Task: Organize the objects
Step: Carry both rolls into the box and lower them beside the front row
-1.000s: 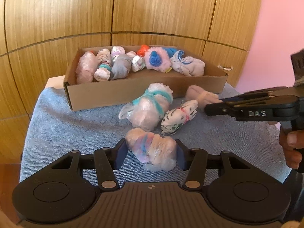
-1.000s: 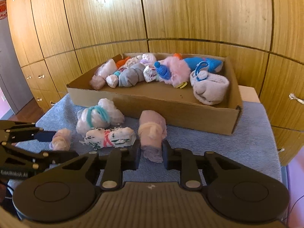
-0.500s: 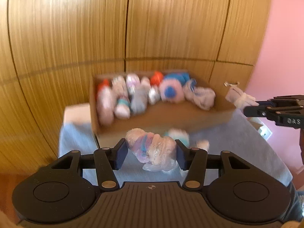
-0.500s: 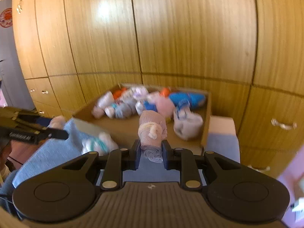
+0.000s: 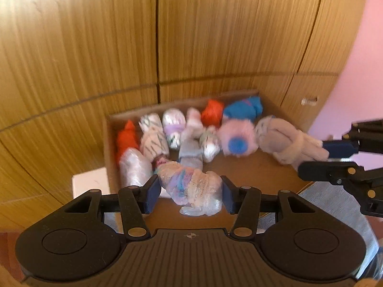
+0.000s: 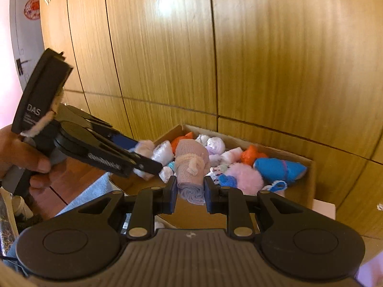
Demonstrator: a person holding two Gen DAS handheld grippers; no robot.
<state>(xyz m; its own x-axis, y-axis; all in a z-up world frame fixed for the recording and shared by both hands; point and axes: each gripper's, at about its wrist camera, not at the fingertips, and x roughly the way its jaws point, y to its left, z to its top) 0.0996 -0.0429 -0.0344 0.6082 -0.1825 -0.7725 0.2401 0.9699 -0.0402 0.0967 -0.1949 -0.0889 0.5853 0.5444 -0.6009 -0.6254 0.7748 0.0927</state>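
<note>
My left gripper [image 5: 190, 190] is shut on a pastel pink-and-blue sock roll [image 5: 189, 186] and holds it above the front left part of the cardboard box [image 5: 253, 167]. My right gripper [image 6: 190, 192] is shut on a pale pink sock roll [image 6: 191, 165], held above the box [image 6: 299, 191]; that roll also shows in the left wrist view [image 5: 299, 147], at the right over the box. The box holds several rolled socks, among them a fluffy pink one [image 5: 237, 141], a blue one [image 6: 277, 168] and orange ones [image 5: 211, 112].
Wooden cupboard doors [image 5: 215, 35] stand right behind the box. A blue-grey towel [image 6: 91, 191] covers the surface in front of the box. A white ledge [image 5: 88, 184] shows left of the box. The left gripper's body [image 6: 95, 148] and the hand reach in from the left.
Both grippers have lifted their sock rolls off the towel and carried them forward over the box. The view is closer to the box and cupboard.
</note>
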